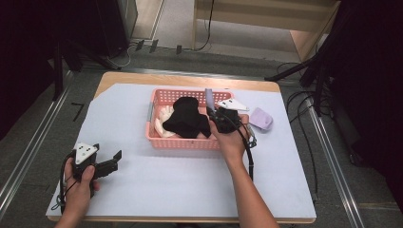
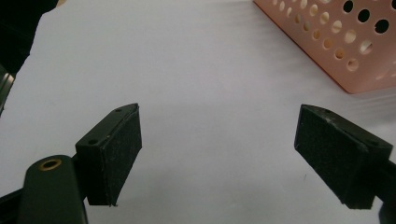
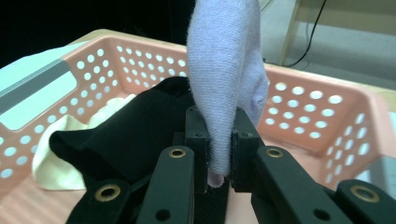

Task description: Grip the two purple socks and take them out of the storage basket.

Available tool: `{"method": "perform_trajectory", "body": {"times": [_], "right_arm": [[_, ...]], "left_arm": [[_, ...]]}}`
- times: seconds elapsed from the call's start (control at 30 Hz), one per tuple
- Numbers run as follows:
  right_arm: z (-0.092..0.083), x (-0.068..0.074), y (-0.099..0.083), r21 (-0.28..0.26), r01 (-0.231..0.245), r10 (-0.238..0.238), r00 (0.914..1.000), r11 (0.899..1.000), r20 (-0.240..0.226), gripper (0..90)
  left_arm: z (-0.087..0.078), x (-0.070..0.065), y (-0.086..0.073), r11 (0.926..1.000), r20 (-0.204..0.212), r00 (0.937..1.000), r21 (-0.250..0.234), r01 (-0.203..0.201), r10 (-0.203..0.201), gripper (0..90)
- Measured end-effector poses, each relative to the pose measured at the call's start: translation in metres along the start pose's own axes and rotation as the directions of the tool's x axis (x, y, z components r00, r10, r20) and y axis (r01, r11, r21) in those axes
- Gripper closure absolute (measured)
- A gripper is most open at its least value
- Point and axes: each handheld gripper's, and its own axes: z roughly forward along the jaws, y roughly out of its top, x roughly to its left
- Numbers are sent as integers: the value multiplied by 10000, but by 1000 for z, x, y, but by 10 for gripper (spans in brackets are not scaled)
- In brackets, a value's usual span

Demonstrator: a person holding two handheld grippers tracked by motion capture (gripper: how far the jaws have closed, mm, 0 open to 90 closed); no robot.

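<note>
Right gripper (image 3: pixel 218 154): jaws pinched on a lilac sock (image 3: pixel 229 79), pads pressed against both sides of the fabric; the sock stands upright out of the jaws.
Lilac sock, position: held above the right end of the pink basket (image 1: pixel 157 97), seen in the high view as a thin strip (image 1: pixel 208 99).
Basket contents: black garment (image 1: pixel 186 118) lying over a cream garment (image 1: pixel 163 124).
Second lilac item (image 1: pixel 261 118): on the white sheet (image 1: pixel 180 175), just right of the basket.
Left gripper (image 2: pixel 219 154): jaws spread wide, nothing between them, low over the white sheet near the table's left front corner, well apart from the basket.
</note>
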Motion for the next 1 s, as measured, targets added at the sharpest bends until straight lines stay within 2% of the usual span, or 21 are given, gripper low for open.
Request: {"method": "perform_trajectory", "body": {"times": [0.1,0.23,0.4,0.77,0.87,1.0], "right_arm": [[-4,-6,-2,-611,-15,4,9998,9981,-185,806],[-9,-14,-4,-936,-1,1,10000,9956,3,806],[-15,-26,-9,-1375,-195,225,9995,9903,207,805],[-28,-52,-14,-2108,-287,455,9961,9771,752,803],[-33,-61,-16,-2199,-495,721,9928,9743,956,803],[-38,-74,-20,-2227,-467,760,9893,9738,1247,800]], "left_arm": [[0,0,0,10000,5,10000,-10,12,-12,155],[0,0,0,10000,1,10000,-5,6,-6,155],[0,0,0,10000,-3,10000,10,-5,5,155],[0,0,0,10000,-17,10000,-20,22,-22,155],[0,0,0,10000,-13,10000,-22,20,-20,155],[0,0,0,10000,-19,10000,-25,-3,3,155]]}}
